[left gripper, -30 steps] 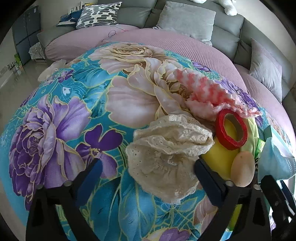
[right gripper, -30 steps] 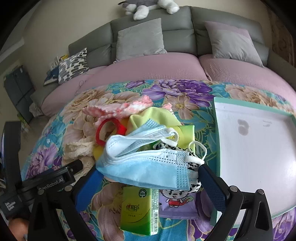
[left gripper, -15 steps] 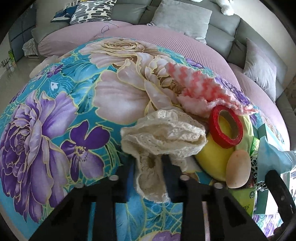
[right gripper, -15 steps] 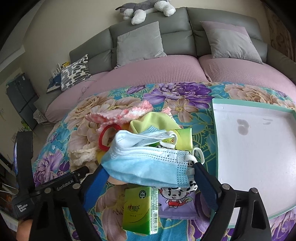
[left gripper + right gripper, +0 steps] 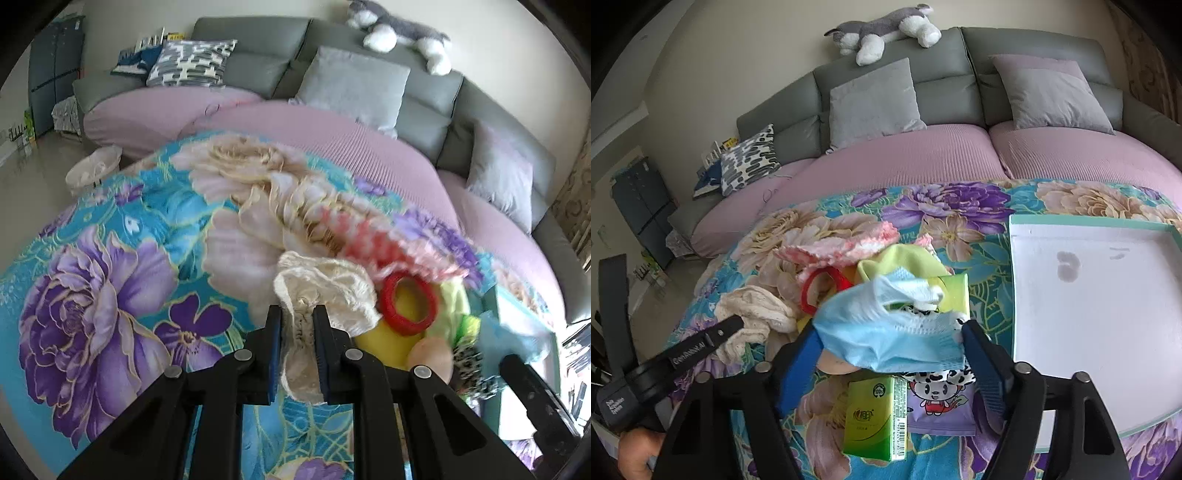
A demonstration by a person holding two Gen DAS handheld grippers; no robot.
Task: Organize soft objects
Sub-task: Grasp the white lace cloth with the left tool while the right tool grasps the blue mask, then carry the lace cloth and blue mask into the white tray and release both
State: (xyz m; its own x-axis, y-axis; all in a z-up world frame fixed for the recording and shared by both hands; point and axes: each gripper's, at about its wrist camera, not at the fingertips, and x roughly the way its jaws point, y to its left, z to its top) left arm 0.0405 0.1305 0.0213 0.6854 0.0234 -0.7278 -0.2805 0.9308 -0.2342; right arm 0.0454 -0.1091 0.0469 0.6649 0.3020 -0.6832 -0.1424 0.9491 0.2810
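The left gripper is clamped on a cream lace cloth, the fabric pinched between its blue pads and bunching out above and below them. That cloth lies on the floral bedspread, at about nine o'clock from a red ring, which rests on a yellow item. A pink-and-white crocheted piece sits at about twelve o'clock of the ring.

In the right wrist view, the right gripper has its fingers spread wide, with a blue surgical mask lying between them; whether the pads touch it I cannot tell. Beneath the mask, at six o'clock, lie a green tissue pack and a purple cartoon-printed pouch. A white tray with a teal rim lies at three o'clock of the pile. A stuffed toy dog rests on top of the grey sofa back.
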